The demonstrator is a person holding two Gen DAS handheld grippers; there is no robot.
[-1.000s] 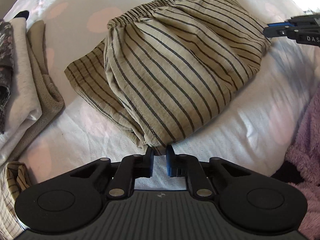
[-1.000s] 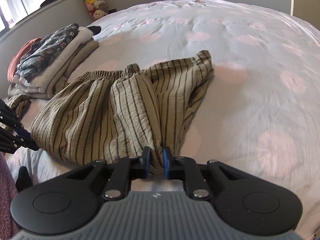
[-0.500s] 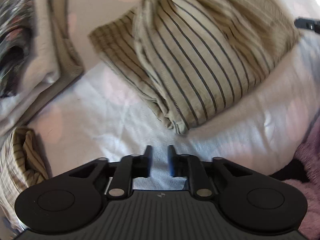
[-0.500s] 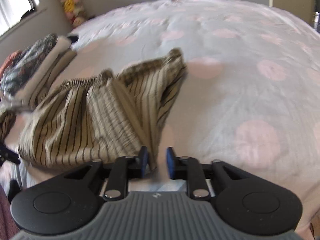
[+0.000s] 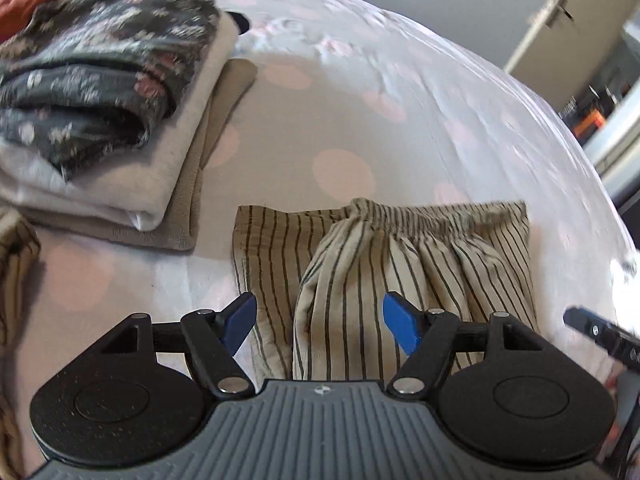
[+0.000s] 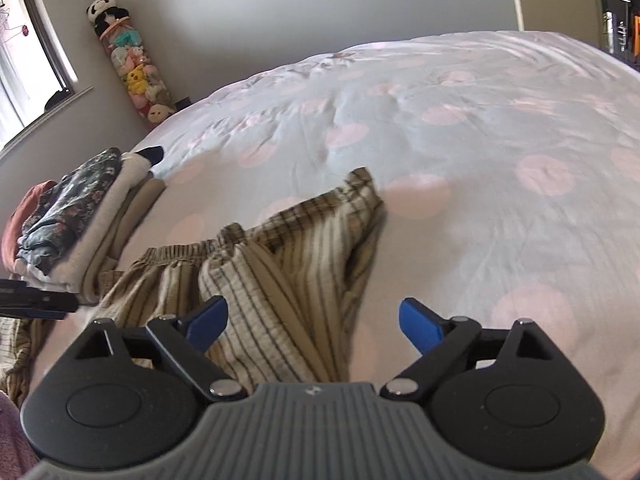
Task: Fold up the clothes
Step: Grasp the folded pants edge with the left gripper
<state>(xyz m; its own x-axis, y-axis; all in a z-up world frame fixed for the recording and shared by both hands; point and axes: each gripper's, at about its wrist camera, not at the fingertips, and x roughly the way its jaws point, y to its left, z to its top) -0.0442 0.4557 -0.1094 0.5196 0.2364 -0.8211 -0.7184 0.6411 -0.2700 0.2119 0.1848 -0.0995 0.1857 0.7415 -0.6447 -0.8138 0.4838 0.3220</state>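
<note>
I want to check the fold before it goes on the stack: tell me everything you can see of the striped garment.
The striped garment is tan, thin crinkled woven cloth with dark pinstripes and a gathered elastic waistband along its far edge. It lies folded into a rough rectangle on the bedspread, one layer doubled over the middle and a puffy fold near the right side. It sits apart from the clothes stack. The left gripper and right gripper hover over its near edge, jaws opening, pads off the cloth.

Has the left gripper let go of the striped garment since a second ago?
Yes. The left gripper gripped the striped garment hem then; now its jaws are opening, clear of the cloth, which lies folded on the spotted bedspread.
</note>
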